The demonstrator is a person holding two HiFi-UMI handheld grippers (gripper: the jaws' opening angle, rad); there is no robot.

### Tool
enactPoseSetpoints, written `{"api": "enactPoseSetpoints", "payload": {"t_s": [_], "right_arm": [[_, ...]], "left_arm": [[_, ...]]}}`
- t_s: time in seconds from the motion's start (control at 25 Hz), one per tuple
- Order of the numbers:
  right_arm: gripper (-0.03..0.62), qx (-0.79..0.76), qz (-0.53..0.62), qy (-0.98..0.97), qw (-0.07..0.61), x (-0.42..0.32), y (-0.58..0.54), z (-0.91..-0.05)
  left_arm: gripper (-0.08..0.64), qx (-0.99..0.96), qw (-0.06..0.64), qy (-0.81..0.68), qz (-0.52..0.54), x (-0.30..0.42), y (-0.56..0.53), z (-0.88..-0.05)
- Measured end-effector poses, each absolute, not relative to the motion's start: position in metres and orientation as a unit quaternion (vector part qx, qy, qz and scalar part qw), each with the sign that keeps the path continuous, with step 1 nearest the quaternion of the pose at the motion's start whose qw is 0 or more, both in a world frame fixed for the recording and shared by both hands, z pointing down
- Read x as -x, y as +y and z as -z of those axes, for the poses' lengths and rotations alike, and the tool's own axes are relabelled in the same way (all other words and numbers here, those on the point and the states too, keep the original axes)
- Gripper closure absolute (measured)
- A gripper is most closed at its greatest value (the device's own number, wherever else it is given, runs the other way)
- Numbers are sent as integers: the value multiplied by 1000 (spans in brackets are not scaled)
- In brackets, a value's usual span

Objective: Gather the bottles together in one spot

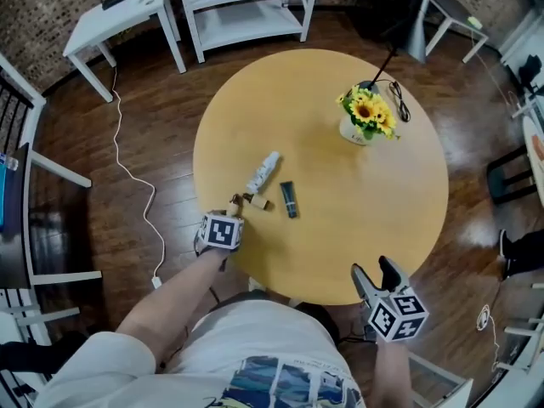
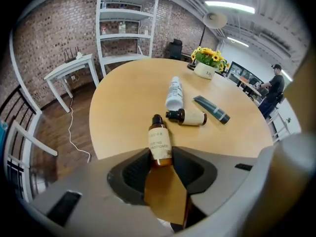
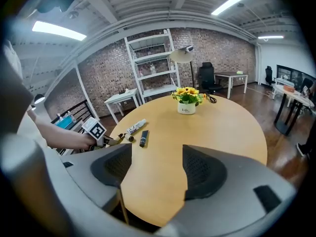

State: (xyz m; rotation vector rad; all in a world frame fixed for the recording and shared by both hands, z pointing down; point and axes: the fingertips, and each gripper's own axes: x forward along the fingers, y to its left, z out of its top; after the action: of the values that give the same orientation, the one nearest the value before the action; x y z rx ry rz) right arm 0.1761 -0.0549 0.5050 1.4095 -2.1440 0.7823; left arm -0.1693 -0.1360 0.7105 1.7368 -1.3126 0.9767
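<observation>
Showing a round wooden table (image 1: 357, 219) from above, with the left gripper (image 1: 229, 207) (image 2: 160, 157) at its near left edge, jaws closed partway onto the base of a small amber bottle (image 1: 234, 201) (image 2: 159, 143), cap pointing away along the jaws toward the table's centre. Just beyond that cap, a second amber bottle (image 1: 257, 201) (image 2: 191, 117) lying on its side, long axis across the line of approach. Past it, a white bottle (image 1: 263, 171) (image 2: 174, 94) lying lengthwise away toward the centre. To their right, a dark tube (image 1: 289, 199) (image 2: 211, 108), also lying flat. Counting: two amber bottles, one white bottle, one tube; three already close together, the held one a short carry from them. Judging by position, left hand far nearer the cluster than right. Hovering at the near right edge, well apart from all four, the right gripper (image 1: 378, 272) (image 3: 157, 167), jaws spread to their widest with nothing between them. Toward the far right edge, one pot of sunflowers (image 1: 361, 119).
</observation>
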Motion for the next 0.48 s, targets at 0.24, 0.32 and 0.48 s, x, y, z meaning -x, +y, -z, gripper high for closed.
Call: {"api": "enactPoseSetpoints", "payload": {"t_s": [0.24, 0.32, 0.48], "right_arm": [[270, -514, -280, -776, 233, -173, -62, -502], [270, -512, -277, -779, 235, -169, -62, -501], [296, -501, -279, -786, 231, -158, -63, -499]], "left_arm": [[420, -706, 331, -501, -376, 169, -141, -698], [420, -720, 312, -502, -363, 166, -142, -685], [420, -757, 265, -503, -323, 150, -142, -643]]}}
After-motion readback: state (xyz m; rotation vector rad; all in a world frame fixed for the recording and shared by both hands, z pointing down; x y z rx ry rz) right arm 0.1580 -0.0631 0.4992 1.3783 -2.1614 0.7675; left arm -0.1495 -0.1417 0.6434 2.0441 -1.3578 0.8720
